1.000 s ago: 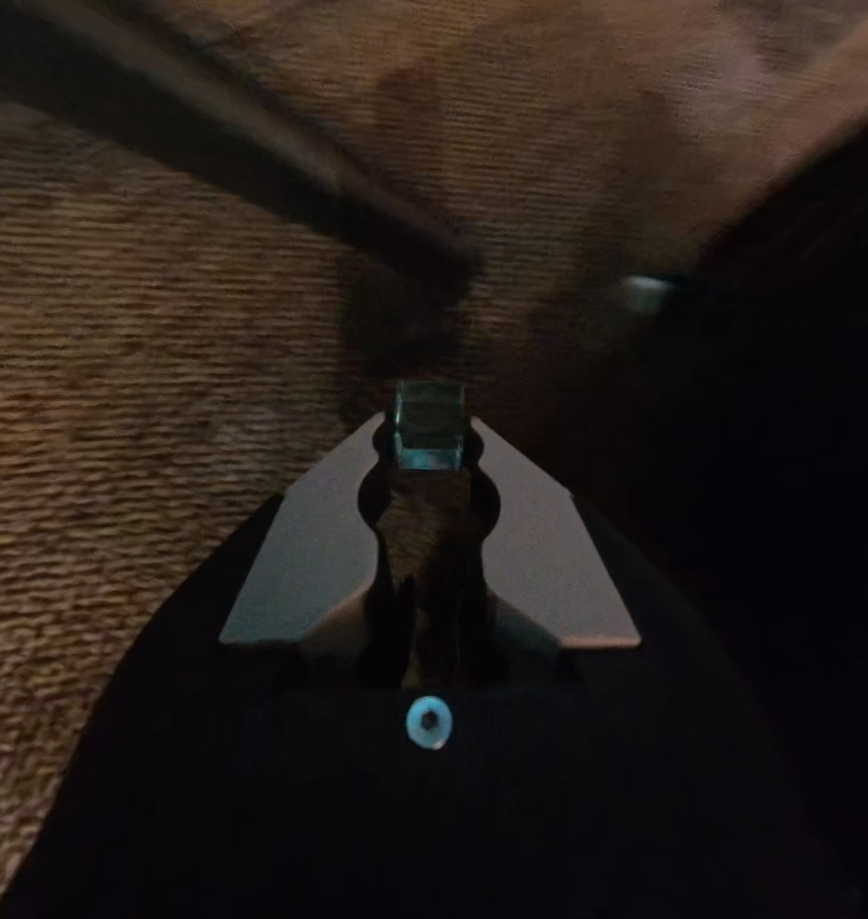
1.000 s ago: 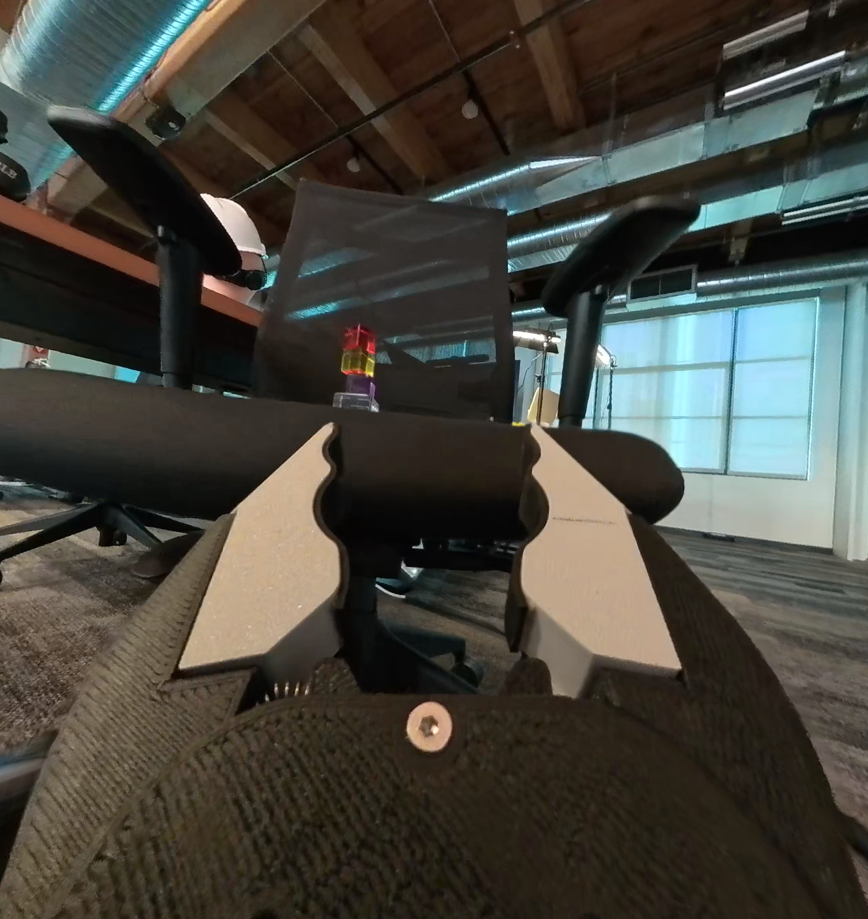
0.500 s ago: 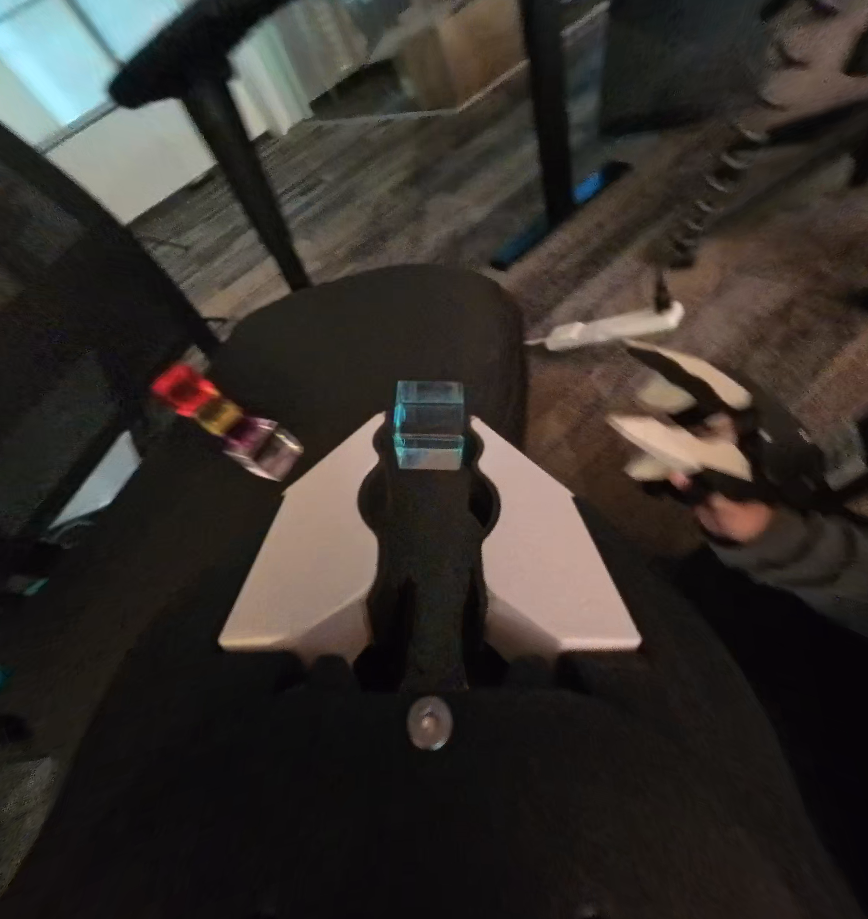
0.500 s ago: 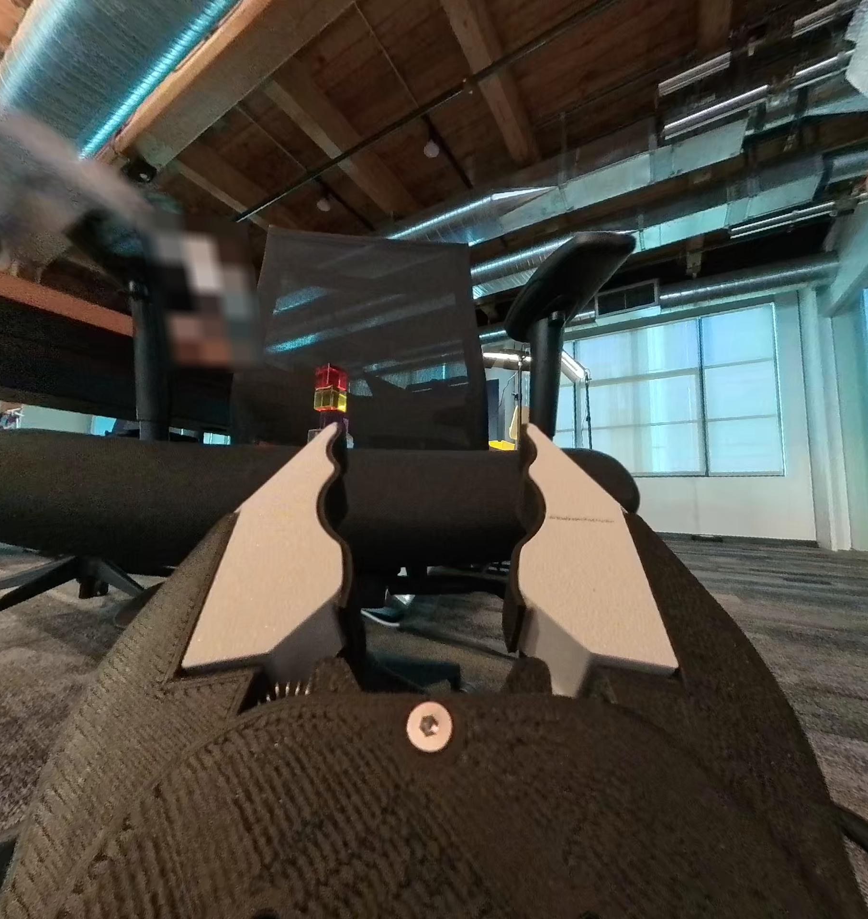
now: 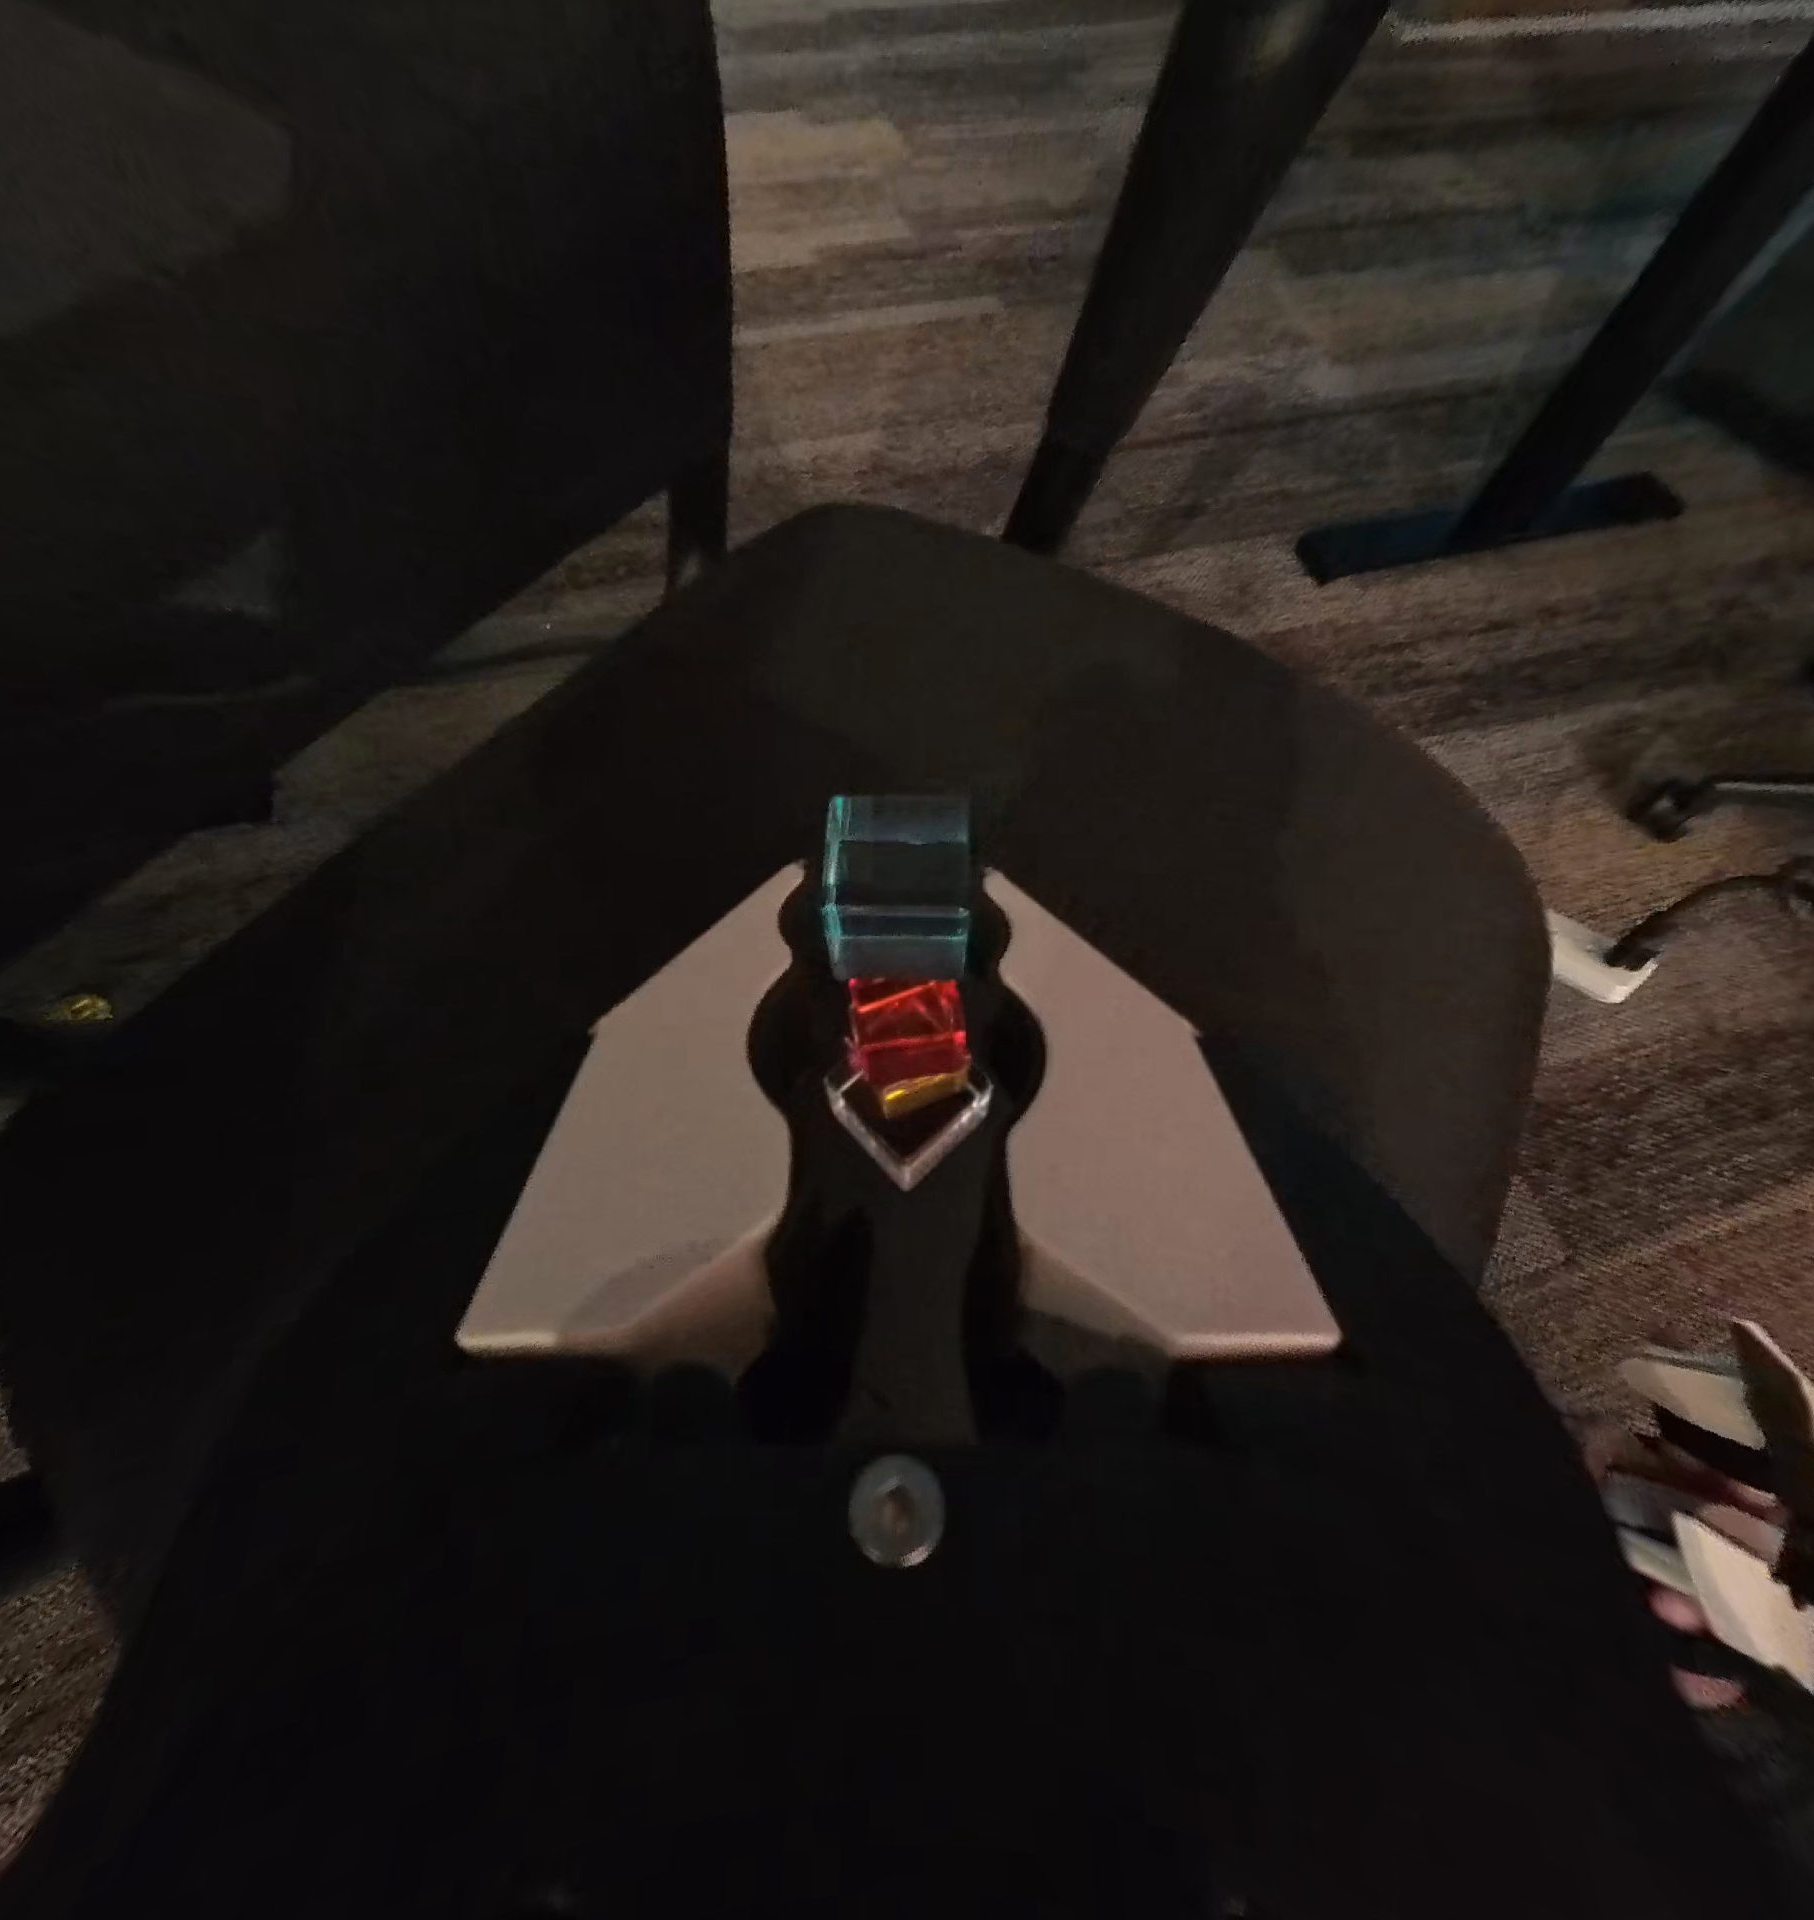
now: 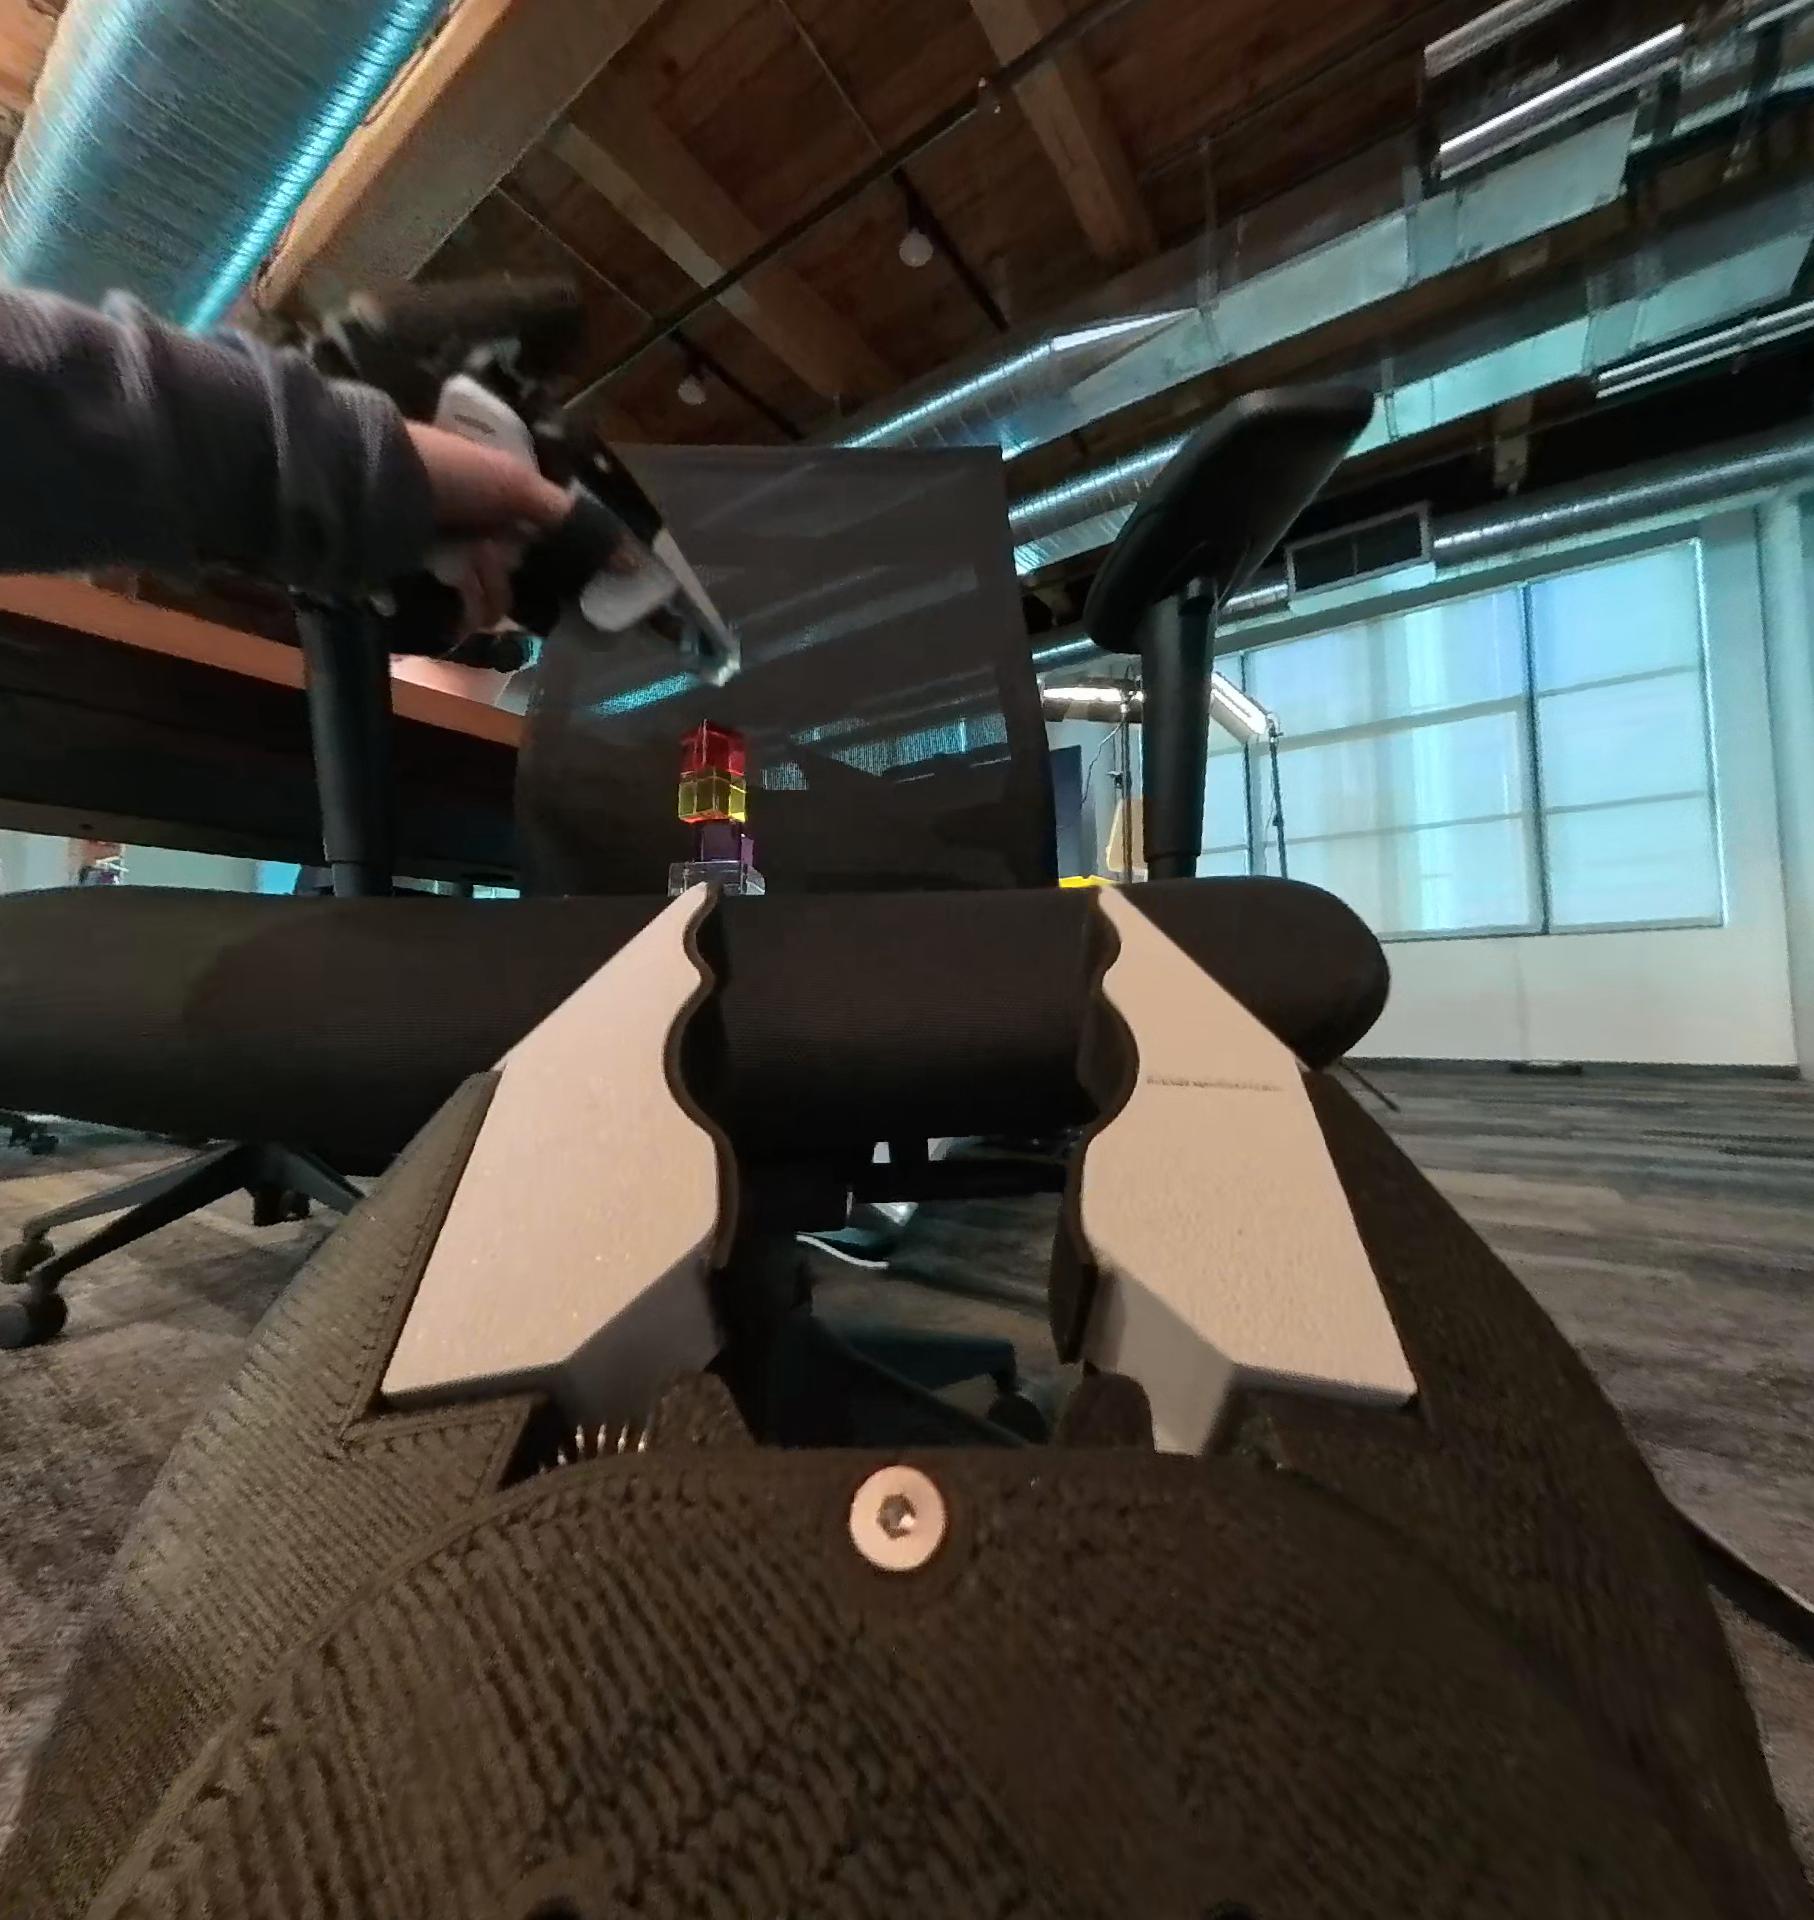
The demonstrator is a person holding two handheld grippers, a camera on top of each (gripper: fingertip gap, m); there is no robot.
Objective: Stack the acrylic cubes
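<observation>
Jaws of the left gripper (image 5: 901, 894) are clenched on a clear teal acrylic cube (image 5: 898, 883) at the centre of the left wrist view, both pale fingertips pressed to its sides. Jaws of the right gripper (image 6: 905, 914) stand wide and released, with nothing between them, low in front of the black fabric office-chair seat (image 6: 259, 987) that spans the middle of the right wrist view. A black mesh chair back (image 6: 882, 582) rises behind the seat at upper centre. On the seat, left of centre, stands a stack of small translucent cubes (image 6: 714, 800): red on yellow on purple on a clear base. In the left wrist view the held cube hangs just above the red cube (image 5: 905, 1029) topping that stack.
</observation>
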